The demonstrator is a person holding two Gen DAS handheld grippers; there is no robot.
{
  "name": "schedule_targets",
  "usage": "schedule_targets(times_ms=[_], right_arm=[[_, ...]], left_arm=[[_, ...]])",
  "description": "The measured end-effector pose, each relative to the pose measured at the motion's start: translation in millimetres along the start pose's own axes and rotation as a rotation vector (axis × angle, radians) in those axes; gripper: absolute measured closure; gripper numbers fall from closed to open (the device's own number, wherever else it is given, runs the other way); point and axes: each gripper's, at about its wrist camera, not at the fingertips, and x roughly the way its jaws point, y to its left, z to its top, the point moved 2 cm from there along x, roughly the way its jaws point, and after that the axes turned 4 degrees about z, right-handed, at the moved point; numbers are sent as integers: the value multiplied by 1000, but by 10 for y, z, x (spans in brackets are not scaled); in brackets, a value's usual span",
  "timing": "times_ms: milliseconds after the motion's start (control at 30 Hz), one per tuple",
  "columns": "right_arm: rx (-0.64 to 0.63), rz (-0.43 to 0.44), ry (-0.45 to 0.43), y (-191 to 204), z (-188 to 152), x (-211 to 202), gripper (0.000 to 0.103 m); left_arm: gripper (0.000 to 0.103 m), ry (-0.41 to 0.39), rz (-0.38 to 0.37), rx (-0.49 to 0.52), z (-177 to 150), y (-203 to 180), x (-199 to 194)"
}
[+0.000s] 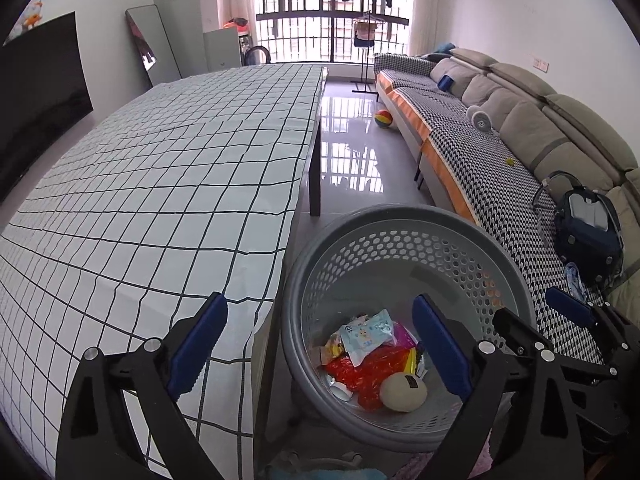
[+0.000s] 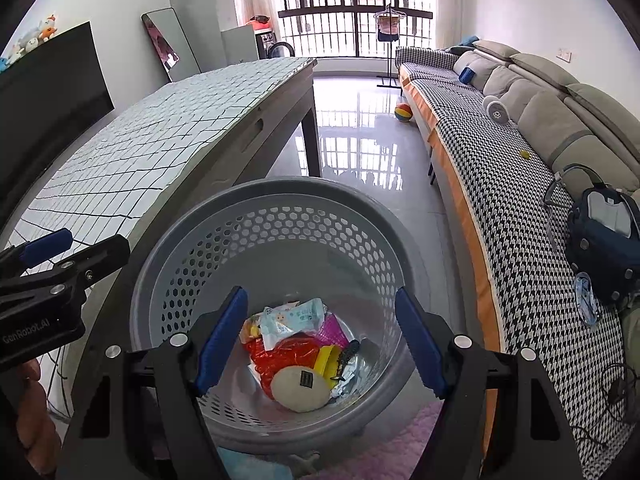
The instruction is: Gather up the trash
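Both sets of jaws are held wide apart and empty above the grey perforated basket, which stands on the floor just beside the worktop. The trash, wrappers and a pale egg-shaped item, lies at its bottom. The left gripper and right gripper are best lifted clear of the rim without brushing it.

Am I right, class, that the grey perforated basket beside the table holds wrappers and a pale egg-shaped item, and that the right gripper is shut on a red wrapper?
Not quite. The right gripper is open and holds nothing, as the right wrist view shows. The red wrapper lies in the basket with the egg-shaped item.
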Motion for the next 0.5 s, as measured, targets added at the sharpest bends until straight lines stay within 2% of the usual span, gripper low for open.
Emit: schedule_targets(times_ms=[500], right_arm=[[-2,-6,-17,64,-44,-126,30]], left_arm=[[6,-19,38,6,-23,27,-98]])
